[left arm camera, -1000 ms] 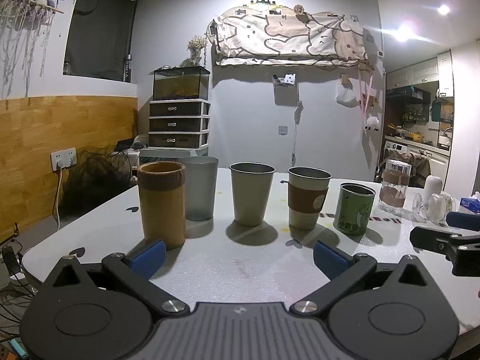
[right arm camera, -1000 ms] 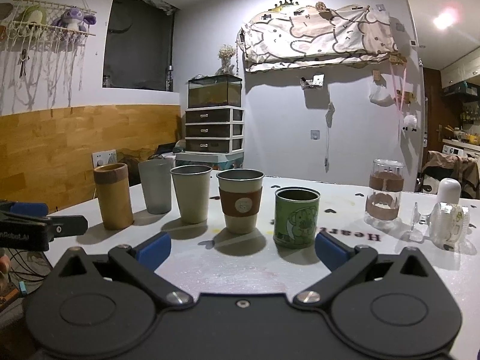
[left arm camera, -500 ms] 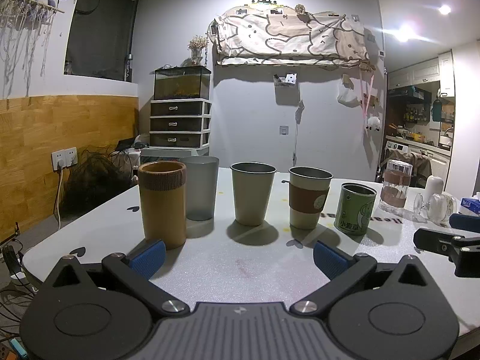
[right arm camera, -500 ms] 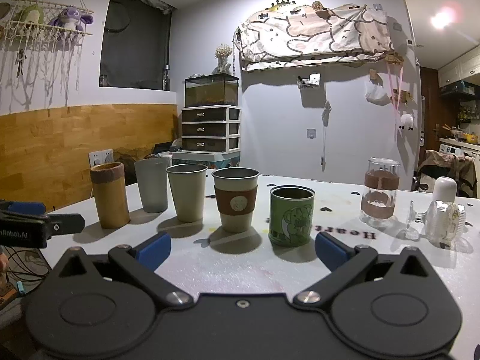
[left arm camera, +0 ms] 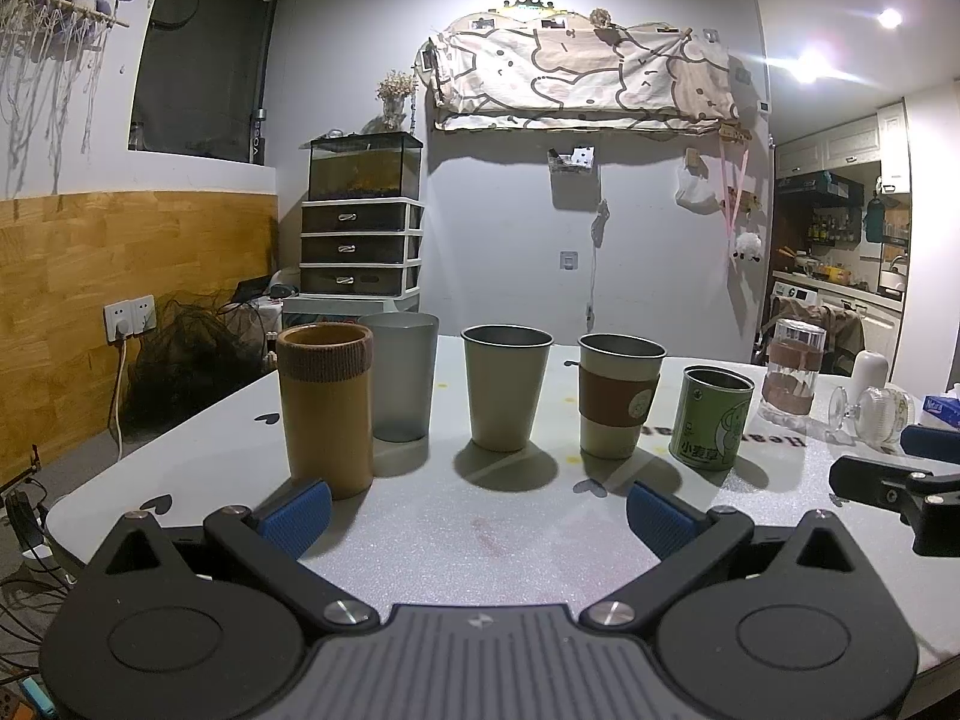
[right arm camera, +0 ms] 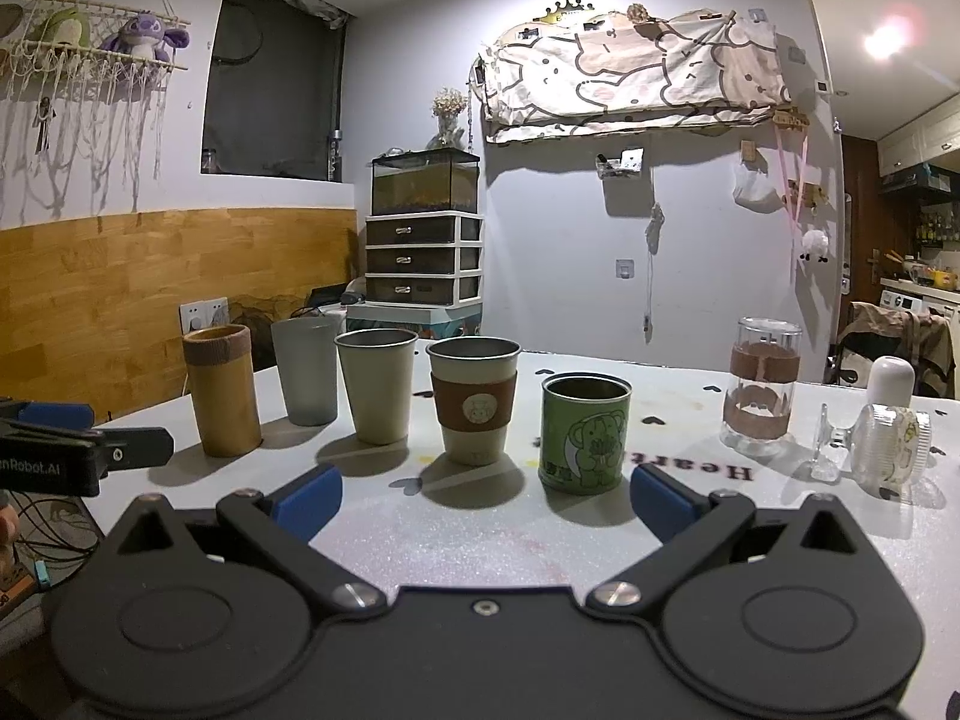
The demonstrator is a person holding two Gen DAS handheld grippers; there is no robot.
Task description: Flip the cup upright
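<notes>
Several cups stand upright in a row on the white table: a tan cup with a knit band, a frosted grey cup, a beige cup, a cup with a brown sleeve and a green tin cup. A clear glass with a brown sleeve stands mouth down at the right. A stemmed glass lies on its side further right. My left gripper is open and empty before the row. My right gripper is open and empty before the green cup.
A white bottle stands behind the lying glass. A blue tissue pack sits at the far right. The right gripper's finger shows in the left wrist view. The table's left edge drops to cables and a wall socket.
Both grippers have drifted slightly; the cups sit a touch lower and closer in the views. Nothing was taken hold of or moved.
</notes>
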